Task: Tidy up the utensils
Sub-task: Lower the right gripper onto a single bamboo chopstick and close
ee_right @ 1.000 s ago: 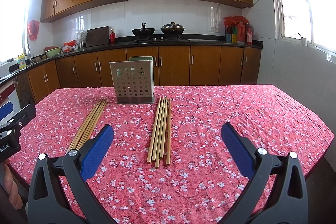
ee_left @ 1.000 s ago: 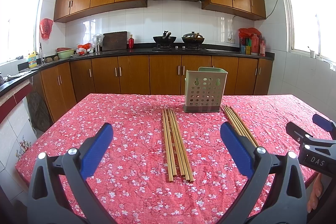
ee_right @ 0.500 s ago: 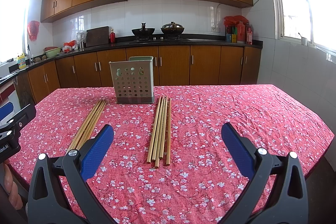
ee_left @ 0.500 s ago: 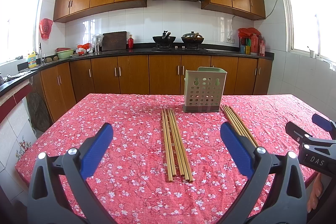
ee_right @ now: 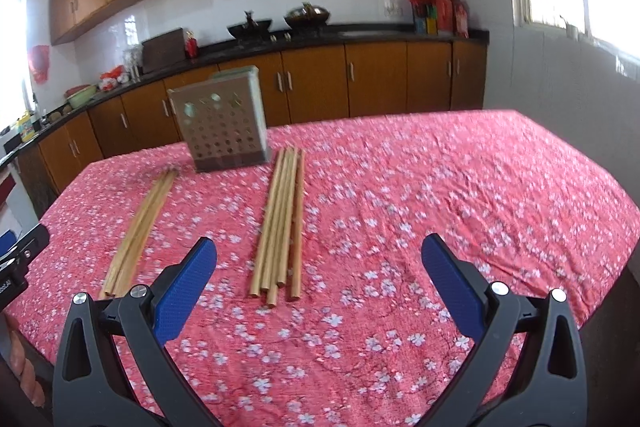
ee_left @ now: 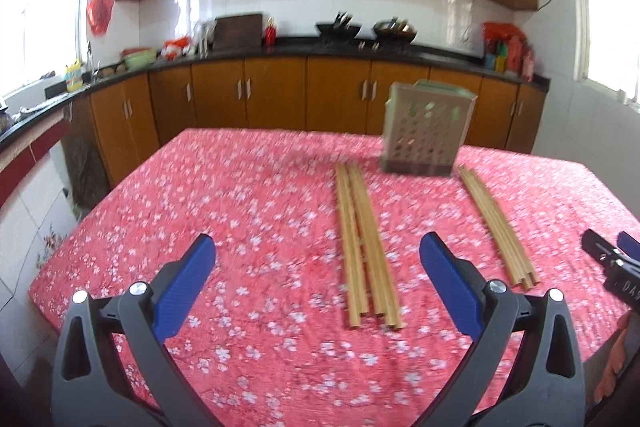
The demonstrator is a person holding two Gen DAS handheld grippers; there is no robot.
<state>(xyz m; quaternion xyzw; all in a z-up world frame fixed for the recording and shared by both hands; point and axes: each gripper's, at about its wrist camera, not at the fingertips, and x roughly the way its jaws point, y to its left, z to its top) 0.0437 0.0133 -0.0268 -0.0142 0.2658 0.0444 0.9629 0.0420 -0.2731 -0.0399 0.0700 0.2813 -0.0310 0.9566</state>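
Note:
Two bundles of bamboo chopsticks lie on the red floral tablecloth. The left bundle (ee_left: 366, 247) (ee_right: 138, 231) lies ahead of my left gripper (ee_left: 316, 267), which is open and empty above the cloth. The right bundle (ee_left: 498, 223) (ee_right: 282, 221) lies ahead of my right gripper (ee_right: 318, 267), also open and empty. A pale green perforated utensil holder (ee_left: 426, 133) (ee_right: 220, 125) stands upright behind the bundles, between their far ends. The right gripper also shows at the right edge of the left wrist view (ee_left: 612, 263).
The table (ee_left: 224, 211) ends close below both grippers. Wooden kitchen cabinets and a dark counter (ee_left: 280, 47) with pots run behind the table. Windows are at both sides.
Both grippers have moved forward and tilted down toward the table; the views are blurred and rolled slightly. Chopsticks and holder have not moved. Both grippers stay open.

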